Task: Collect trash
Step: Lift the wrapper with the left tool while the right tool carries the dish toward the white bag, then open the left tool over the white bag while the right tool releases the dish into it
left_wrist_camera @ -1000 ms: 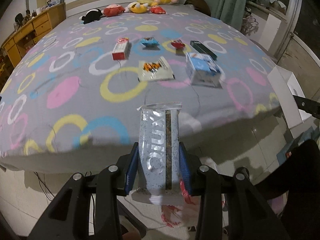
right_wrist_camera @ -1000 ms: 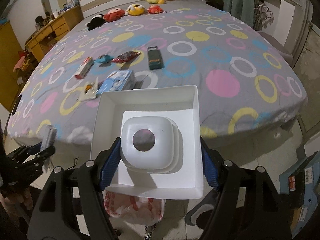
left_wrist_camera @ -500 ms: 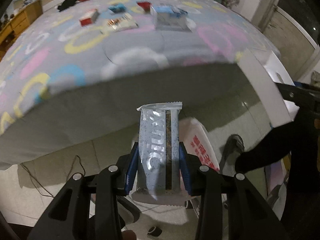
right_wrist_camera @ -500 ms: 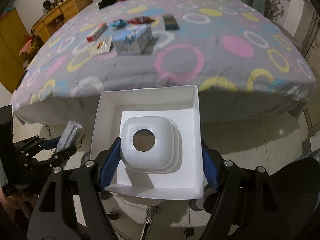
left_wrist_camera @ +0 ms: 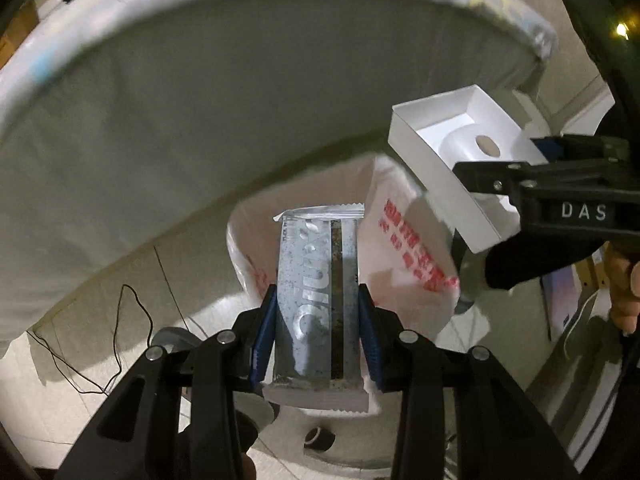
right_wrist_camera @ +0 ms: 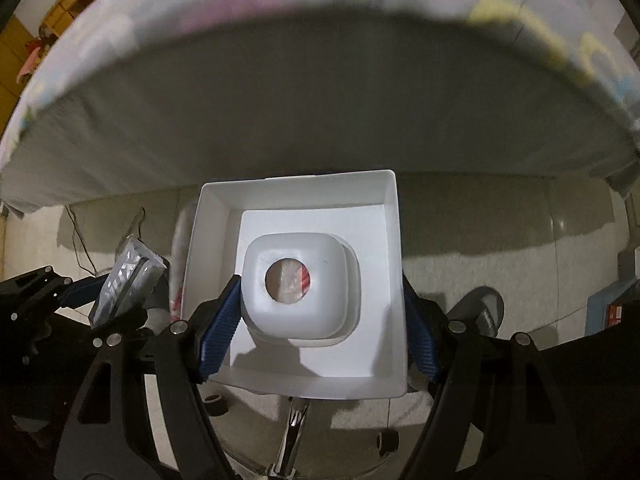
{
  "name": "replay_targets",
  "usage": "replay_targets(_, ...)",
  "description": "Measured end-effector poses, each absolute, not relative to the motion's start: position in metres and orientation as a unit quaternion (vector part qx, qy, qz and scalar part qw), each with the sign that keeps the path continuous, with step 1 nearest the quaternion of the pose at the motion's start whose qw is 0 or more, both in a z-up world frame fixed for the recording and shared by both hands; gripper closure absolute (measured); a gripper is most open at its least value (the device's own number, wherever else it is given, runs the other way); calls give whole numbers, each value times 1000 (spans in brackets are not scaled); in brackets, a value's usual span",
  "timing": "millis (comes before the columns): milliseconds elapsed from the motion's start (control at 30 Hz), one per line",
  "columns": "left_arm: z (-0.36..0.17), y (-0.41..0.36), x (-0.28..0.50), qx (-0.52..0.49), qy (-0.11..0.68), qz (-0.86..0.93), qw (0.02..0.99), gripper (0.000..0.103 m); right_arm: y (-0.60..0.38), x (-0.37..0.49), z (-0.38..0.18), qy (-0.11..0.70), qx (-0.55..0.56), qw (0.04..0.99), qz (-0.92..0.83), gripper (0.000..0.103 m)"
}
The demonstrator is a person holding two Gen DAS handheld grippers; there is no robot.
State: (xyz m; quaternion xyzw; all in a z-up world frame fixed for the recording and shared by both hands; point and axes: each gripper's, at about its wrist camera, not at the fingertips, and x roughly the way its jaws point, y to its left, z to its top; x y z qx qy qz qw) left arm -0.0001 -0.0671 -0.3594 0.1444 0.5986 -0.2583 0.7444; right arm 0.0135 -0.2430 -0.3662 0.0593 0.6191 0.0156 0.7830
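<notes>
Left tool (left_wrist_camera: 318, 336) pinching silver snack wrapper (left_wrist_camera: 318, 296) above open white trash bag (left_wrist_camera: 408, 248); right tool (right_wrist_camera: 316, 330) clamped across white box (right_wrist_camera: 300, 280) beside it. Neither dropped yet; more litter presumably left on bed (left_wrist_camera: 200, 100).

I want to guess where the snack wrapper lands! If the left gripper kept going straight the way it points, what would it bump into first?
Most likely the white plastic bag with red print: the left gripper, shut on the silver-blue snack wrapper, points down into its open mouth. How far below the bag hangs is hard to judge.
</notes>
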Motion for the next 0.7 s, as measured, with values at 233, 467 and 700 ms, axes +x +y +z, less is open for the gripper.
replay_targets(233,-385,-68,5,147,623,-263,722,65,-236,17,-388,636,57,769,19,31)
replay_targets(467,-396,-76,2,144,630,-268,714,65,-231,25,-397,646,53,761,28,31)
replay_targets(700,-402,-74,7,141,637,-273,707,59,-227,25,-402,651,48,757,33,30)
